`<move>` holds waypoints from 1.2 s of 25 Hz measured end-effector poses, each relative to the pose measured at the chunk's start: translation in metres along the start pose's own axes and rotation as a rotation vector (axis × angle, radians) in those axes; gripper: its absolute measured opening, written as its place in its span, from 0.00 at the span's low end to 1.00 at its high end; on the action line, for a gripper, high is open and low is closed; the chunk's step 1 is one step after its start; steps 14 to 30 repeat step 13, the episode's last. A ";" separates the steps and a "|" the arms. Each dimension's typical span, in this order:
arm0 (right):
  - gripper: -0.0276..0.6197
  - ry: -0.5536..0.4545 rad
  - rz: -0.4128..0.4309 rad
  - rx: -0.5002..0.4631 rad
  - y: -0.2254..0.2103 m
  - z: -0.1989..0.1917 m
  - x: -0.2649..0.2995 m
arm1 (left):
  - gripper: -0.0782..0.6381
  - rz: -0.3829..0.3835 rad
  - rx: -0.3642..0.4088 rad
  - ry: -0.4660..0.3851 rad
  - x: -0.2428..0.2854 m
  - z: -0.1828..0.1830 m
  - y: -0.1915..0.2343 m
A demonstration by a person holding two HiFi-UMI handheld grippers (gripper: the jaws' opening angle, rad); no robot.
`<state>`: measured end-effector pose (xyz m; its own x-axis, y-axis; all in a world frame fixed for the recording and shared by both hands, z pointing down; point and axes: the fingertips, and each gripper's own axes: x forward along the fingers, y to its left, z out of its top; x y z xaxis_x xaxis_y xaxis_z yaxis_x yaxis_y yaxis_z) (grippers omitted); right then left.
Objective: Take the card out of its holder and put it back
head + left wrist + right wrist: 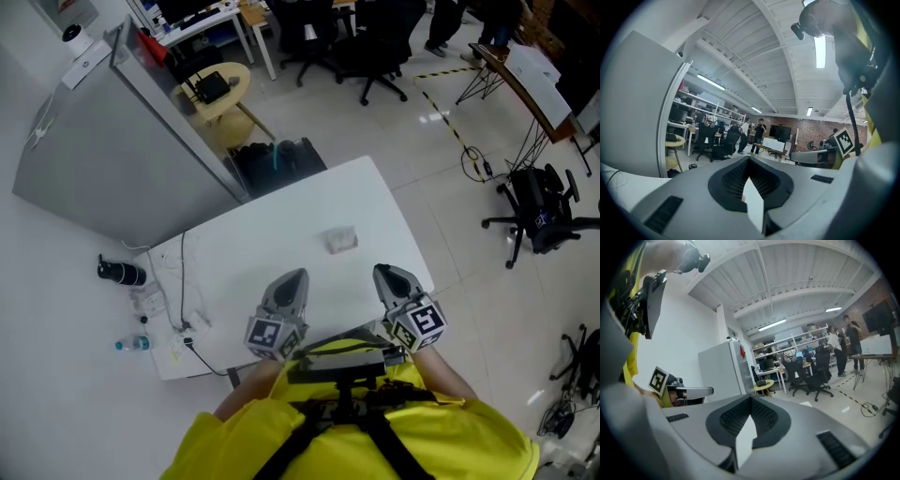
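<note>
Holder (342, 240) out on tabletop (272, 234): probably light, thin, slippery; best pinched by an exposed edge. Left tool (292, 276) and right tool (386, 272) both pressed together, empty.

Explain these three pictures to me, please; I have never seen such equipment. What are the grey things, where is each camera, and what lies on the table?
There is no robot here. A person holds a tool in each hand: the left gripper and the right gripper, each with two jaws and a marker cube. The head view comes from a camera on the person's head, looking down. The other two views come from cameras riding on the grippers, looking along their jaws. Both pairs of jaws are closed and hold nothing. On the white table stands a small card holder, apart from both grippers; whether its card is inside is too small to tell. A cable lies near the table's left edge.
</note>
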<state>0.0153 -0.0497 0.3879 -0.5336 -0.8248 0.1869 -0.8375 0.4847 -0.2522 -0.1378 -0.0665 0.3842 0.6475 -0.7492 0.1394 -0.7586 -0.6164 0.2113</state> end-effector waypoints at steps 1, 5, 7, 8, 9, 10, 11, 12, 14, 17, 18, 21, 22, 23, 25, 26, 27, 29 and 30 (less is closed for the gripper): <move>0.05 0.005 -0.008 0.010 0.000 -0.002 0.000 | 0.10 0.000 -0.001 0.002 0.000 0.000 0.001; 0.05 0.009 -0.034 0.010 -0.002 -0.006 -0.002 | 0.10 -0.003 -0.011 0.022 -0.002 -0.007 0.004; 0.05 0.005 -0.046 0.019 -0.004 -0.005 -0.003 | 0.10 -0.008 -0.016 0.016 0.000 -0.007 0.004; 0.05 0.004 -0.046 0.019 -0.004 -0.005 -0.003 | 0.10 -0.008 -0.022 0.016 0.001 -0.006 0.004; 0.05 0.000 -0.041 0.013 -0.002 -0.005 -0.003 | 0.10 -0.009 -0.027 0.018 0.002 -0.006 0.004; 0.05 -0.006 -0.034 0.001 0.000 -0.004 -0.002 | 0.10 -0.010 -0.030 0.021 0.003 -0.007 0.005; 0.05 -0.011 -0.027 -0.011 0.003 -0.003 -0.002 | 0.10 -0.013 -0.031 0.021 0.004 -0.007 0.005; 0.05 -0.015 -0.021 -0.023 0.005 -0.002 -0.002 | 0.10 -0.016 -0.030 0.021 0.006 -0.007 0.005; 0.05 -0.020 -0.015 -0.035 0.008 -0.001 -0.002 | 0.10 -0.019 -0.029 0.020 0.008 -0.007 0.006; 0.05 -0.020 -0.015 -0.035 0.008 -0.001 -0.002 | 0.10 -0.019 -0.029 0.020 0.008 -0.007 0.006; 0.05 -0.020 -0.015 -0.035 0.008 -0.001 -0.002 | 0.10 -0.019 -0.029 0.020 0.008 -0.007 0.006; 0.05 -0.020 -0.015 -0.035 0.008 -0.001 -0.002 | 0.10 -0.019 -0.029 0.020 0.008 -0.007 0.006; 0.05 -0.020 -0.015 -0.035 0.008 -0.001 -0.002 | 0.10 -0.019 -0.029 0.020 0.008 -0.007 0.006; 0.05 -0.020 -0.015 -0.035 0.008 -0.001 -0.002 | 0.10 -0.019 -0.029 0.020 0.008 -0.007 0.006; 0.05 -0.020 -0.015 -0.035 0.008 -0.001 -0.002 | 0.10 -0.019 -0.029 0.020 0.008 -0.007 0.006; 0.05 -0.020 -0.015 -0.035 0.008 -0.001 -0.002 | 0.10 -0.019 -0.029 0.020 0.008 -0.007 0.006; 0.05 -0.020 -0.015 -0.035 0.008 -0.001 -0.002 | 0.10 -0.019 -0.029 0.020 0.008 -0.007 0.006; 0.05 -0.020 -0.015 -0.035 0.008 -0.001 -0.002 | 0.10 -0.019 -0.029 0.020 0.008 -0.007 0.006; 0.05 -0.020 -0.015 -0.035 0.008 -0.001 -0.002 | 0.10 -0.019 -0.029 0.020 0.008 -0.007 0.006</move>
